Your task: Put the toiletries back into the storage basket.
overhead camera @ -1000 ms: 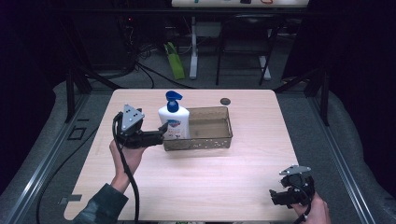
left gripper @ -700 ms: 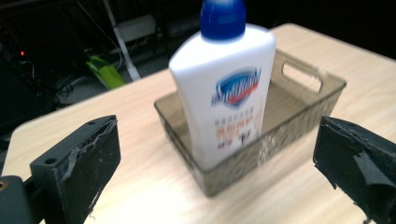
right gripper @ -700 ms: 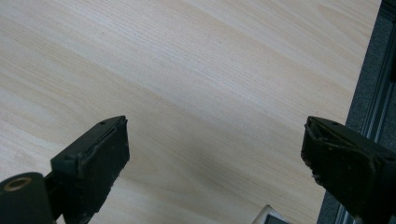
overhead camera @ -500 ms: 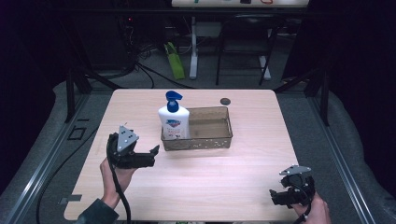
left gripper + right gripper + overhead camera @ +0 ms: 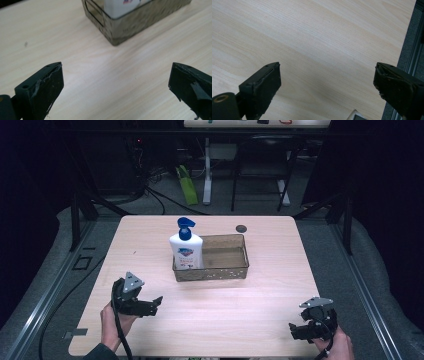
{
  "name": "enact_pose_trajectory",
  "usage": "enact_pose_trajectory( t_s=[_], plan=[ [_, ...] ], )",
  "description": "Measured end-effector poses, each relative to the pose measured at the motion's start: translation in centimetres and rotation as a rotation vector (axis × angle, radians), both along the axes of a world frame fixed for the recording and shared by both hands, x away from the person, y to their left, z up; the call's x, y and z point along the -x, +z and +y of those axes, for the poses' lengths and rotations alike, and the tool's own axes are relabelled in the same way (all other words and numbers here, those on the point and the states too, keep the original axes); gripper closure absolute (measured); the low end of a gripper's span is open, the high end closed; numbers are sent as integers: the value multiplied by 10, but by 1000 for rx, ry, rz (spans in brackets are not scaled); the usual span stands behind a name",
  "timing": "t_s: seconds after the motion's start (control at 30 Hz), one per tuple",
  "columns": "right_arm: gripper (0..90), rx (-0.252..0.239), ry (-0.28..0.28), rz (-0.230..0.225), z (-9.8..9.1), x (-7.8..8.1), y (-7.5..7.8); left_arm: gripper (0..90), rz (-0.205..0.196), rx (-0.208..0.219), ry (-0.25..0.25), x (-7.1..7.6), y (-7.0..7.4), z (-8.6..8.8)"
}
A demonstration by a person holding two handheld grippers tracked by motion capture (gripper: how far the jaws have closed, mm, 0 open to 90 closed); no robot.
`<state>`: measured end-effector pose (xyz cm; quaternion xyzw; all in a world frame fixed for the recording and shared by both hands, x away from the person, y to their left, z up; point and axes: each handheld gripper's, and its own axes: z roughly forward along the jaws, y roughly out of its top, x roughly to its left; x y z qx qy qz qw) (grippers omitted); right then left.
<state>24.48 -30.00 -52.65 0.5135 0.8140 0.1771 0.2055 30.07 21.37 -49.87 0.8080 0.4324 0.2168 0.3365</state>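
Observation:
A white soap bottle [image 5: 186,249] with a blue pump stands upright in the left end of a translucent brown basket [image 5: 225,270] at mid-table. My left gripper [image 5: 155,305] is held low over the front left of the table, well short of the basket, open and holding nothing. In the left gripper view its jaws [image 5: 115,85] stand wide apart over bare wood, with the basket's corner [image 5: 125,27] and the bottle's base [image 5: 120,6] ahead. My right gripper [image 5: 294,331] sits at the front right corner, open with nothing in it [image 5: 327,85].
A small dark round object [image 5: 241,228] lies on the wooden table [image 5: 280,285] just behind the basket. The table's right edge [image 5: 409,52] runs close beside my right gripper. Dark floor, cables and frame legs surround the table.
My left gripper has drawn back from beside the bottle toward the front left of the table. The bottle stays in the basket. The right gripper has not moved.

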Motion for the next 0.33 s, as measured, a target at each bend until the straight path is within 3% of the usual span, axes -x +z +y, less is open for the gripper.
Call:
enact_pose_trajectory(
  t_s=[0.1,0.33],
  plan=[
    [68,2,0,-2,0,0,0,0,44,22,6,-6,-8,4],
    [67,0,-4,1,-2,-2,-2,0,57,27,12,-12,-12,10]
  ],
)
